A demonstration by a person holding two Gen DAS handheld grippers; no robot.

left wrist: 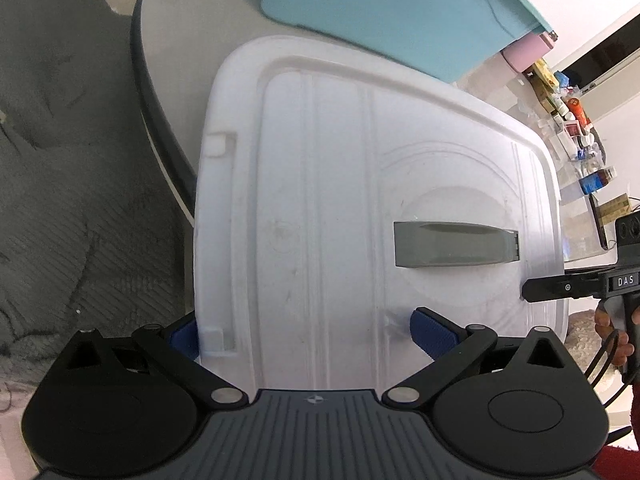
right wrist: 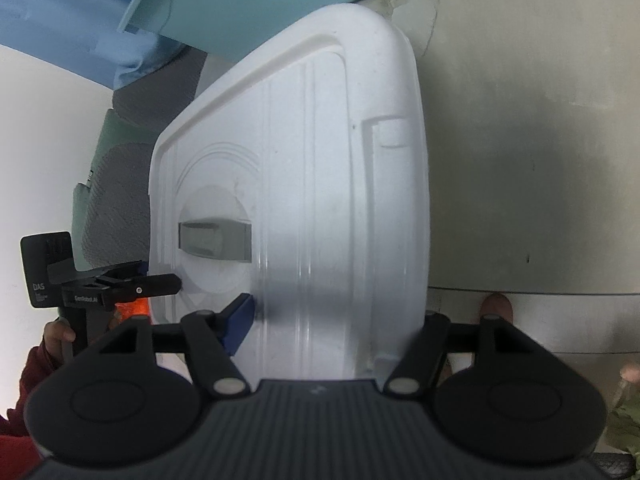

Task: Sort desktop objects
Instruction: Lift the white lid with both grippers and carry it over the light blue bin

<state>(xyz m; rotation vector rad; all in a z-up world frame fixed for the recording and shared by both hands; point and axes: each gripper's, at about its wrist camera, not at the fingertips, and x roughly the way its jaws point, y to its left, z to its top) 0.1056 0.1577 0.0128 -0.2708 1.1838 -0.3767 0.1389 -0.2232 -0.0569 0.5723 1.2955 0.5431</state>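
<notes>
A large white plastic lid (left wrist: pixel 320 200) with a grey handle (left wrist: pixel 456 246) fills the left wrist view. My left gripper (left wrist: pixel 308 338) is shut on its near edge, one blue pad (left wrist: pixel 432 336) on top and the other at the left rim. In the right wrist view, my right gripper (right wrist: pixel 332 332) is shut on the opposite end of the same lid (right wrist: pixel 320 180). Its left pad (right wrist: pixel 240 324) lies on top and its right finger is partly hidden by the rim. Each gripper shows in the other's view, the right gripper (left wrist: pixel 560 288) and the left gripper (right wrist: pixel 140 286).
A teal plastic bin (left wrist: pixel 400 12) stands just beyond the lid on a round table (left wrist: pixel 168 80). Several small bottles and boxes (left wrist: pixel 576 128) crowd the table's right side. A grey rug lies on the left, and grey floor (right wrist: pixel 520 160) shows right of the lid.
</notes>
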